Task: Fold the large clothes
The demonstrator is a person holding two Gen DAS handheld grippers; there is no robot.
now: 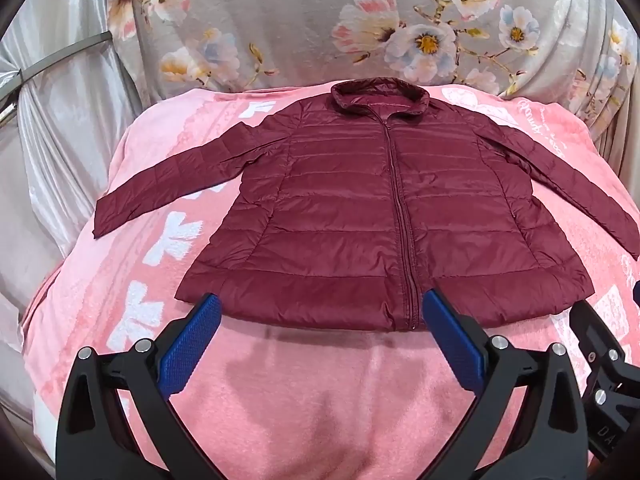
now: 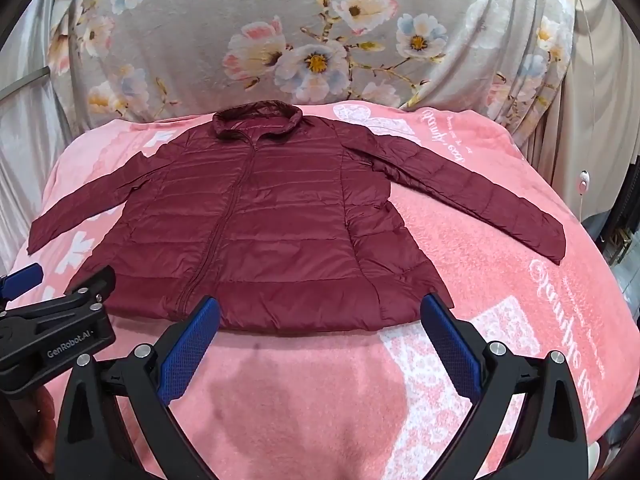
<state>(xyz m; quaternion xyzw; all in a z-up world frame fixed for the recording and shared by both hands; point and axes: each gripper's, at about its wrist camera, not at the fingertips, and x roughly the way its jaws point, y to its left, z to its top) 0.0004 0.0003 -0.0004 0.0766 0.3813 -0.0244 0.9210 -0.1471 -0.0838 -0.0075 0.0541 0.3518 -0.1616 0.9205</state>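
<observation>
A dark red quilted jacket (image 1: 384, 216) lies flat and zipped on a pink blanket (image 1: 304, 392), collar far, both sleeves spread out; it also shows in the right wrist view (image 2: 272, 232). My left gripper (image 1: 320, 312) is open and empty, its blue pads just at the near hem, left of the zipper end. My right gripper (image 2: 320, 312) is open and empty at the near hem's right half. The left gripper's body (image 2: 60, 332) shows at the left of the right wrist view; the right gripper's body (image 1: 604, 364) shows at the right edge of the left wrist view.
The pink blanket (image 2: 500, 280) covers a raised surface and drops off at the left and right sides. A grey floral cloth (image 1: 320, 20) hangs behind. Shiny grey curtains (image 1: 52, 128) hang at the left. A white cable with a switch (image 2: 584, 184) hangs at the right.
</observation>
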